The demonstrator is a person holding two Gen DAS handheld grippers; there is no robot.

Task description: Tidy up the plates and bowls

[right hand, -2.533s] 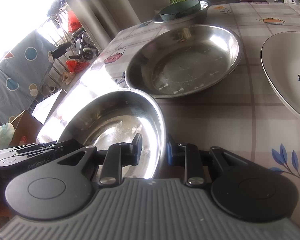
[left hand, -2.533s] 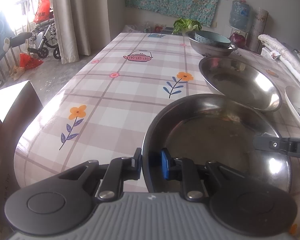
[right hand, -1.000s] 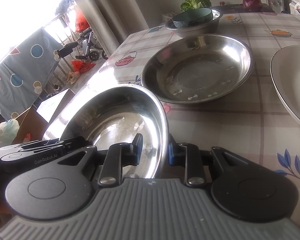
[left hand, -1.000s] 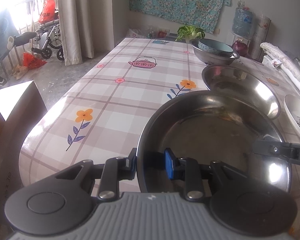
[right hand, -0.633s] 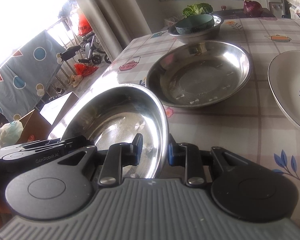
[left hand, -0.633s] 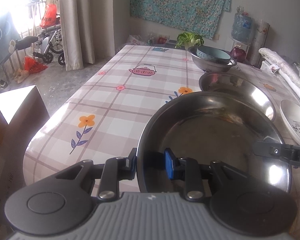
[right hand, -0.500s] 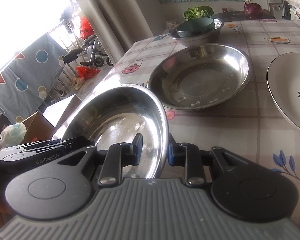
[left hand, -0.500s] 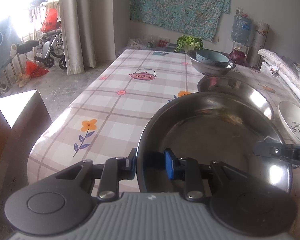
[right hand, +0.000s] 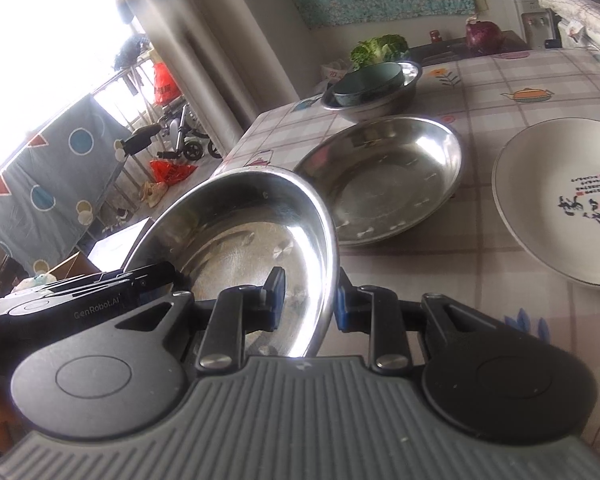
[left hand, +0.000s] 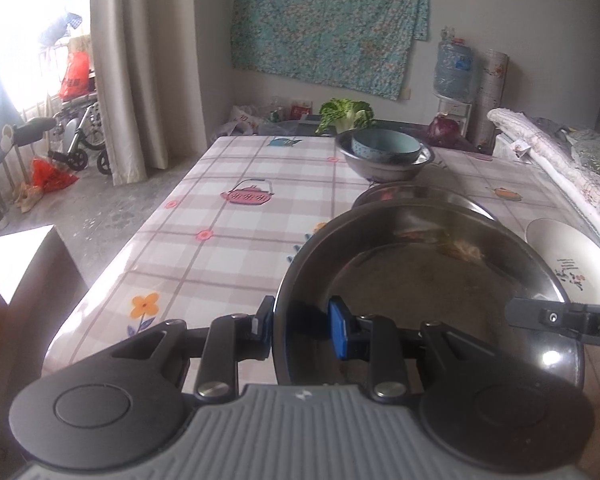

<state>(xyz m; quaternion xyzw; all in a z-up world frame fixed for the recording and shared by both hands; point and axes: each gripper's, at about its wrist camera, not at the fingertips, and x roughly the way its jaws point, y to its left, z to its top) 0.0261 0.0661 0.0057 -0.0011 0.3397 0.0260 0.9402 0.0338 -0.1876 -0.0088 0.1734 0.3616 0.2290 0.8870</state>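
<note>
While both hand-held grippers grip it, the steel plate (left hand: 440, 280) sits lifted above the near end of the tabletop (left hand: 227, 216). Left hand-held gripper (left hand: 300, 326) is clamped on the plate's left rim, one pad outside the wall, the blue pad inside. Right hand-held gripper (right hand: 307, 298) is clamped on the opposite rim the same way, rim between its two pads. In the left wrist view the right gripper's finger shows at the plate's far right edge; in the right wrist view the left gripper body, with lettering on it, sits at the plate's left side.

Second steel plate (right hand: 384, 176) lies flat on the tabletop just beyond the held one, partly hidden behind it in the left view. Further back a steel bowl (right hand: 380, 98) stands with a teal bowl (right hand: 366, 78) nested in it. White plate (right hand: 560, 200) with dark and red markings lies to the right of the second steel plate, apart from it. Leafy greens (left hand: 346, 114) and a red onion (left hand: 444, 128) sit past the tabletop's far end. The tablecloth is checked, with teapot and flower prints. Curtain (left hand: 127, 68) and wheelchair (left hand: 79, 136) to the left, patterned cloth (left hand: 332, 20) on the back wall.
</note>
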